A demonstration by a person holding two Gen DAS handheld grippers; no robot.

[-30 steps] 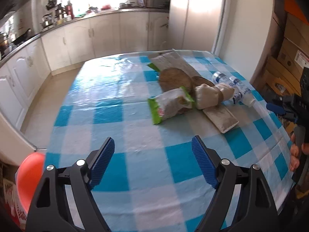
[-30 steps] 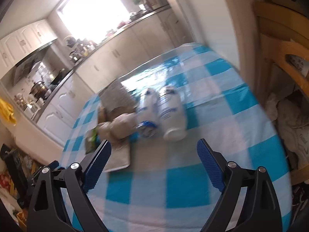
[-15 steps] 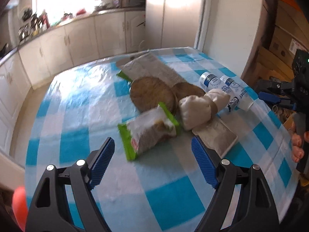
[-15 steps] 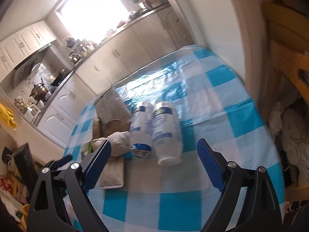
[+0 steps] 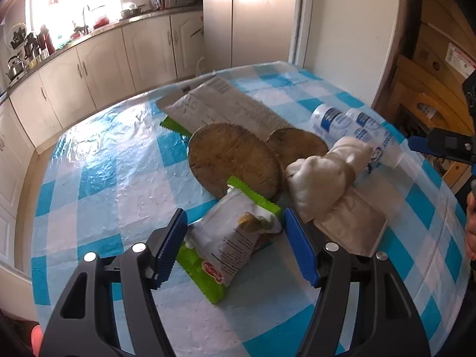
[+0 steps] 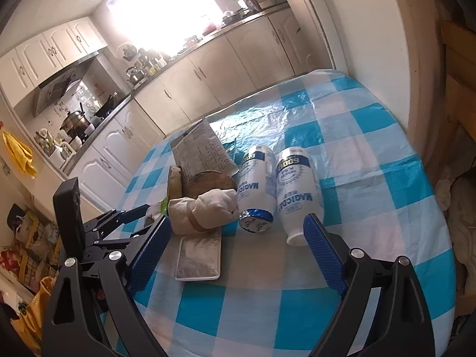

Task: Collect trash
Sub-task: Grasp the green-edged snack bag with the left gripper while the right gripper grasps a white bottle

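Note:
Trash lies on a blue-and-white checked table (image 5: 98, 184). A green-edged snack bag (image 5: 232, 238) lies between the open fingers of my left gripper (image 5: 235, 247), which is not closed on it. Behind it are two brown round discs (image 5: 232, 157), a crumpled white bag (image 5: 321, 178), a flat silver pouch (image 5: 357, 226), a long grey wrapper (image 5: 220, 104) and two white bottles (image 5: 351, 125). My right gripper (image 6: 235, 255) is open and empty, in front of the bottles (image 6: 297, 184) and the silver pouch (image 6: 199, 258). The left gripper shows at the left of the right wrist view (image 6: 119, 223).
Kitchen cabinets (image 5: 98, 65) and a cluttered counter run behind the table. A white wall corner (image 5: 342, 29) and wooden furniture (image 5: 431, 68) stand at the right. The table's right edge (image 6: 440, 208) drops off beside a pile of cloth.
My left gripper has moved forward over the table until its open fingers flank the snack bag. My right gripper has come closer to the bottles and the pouch.

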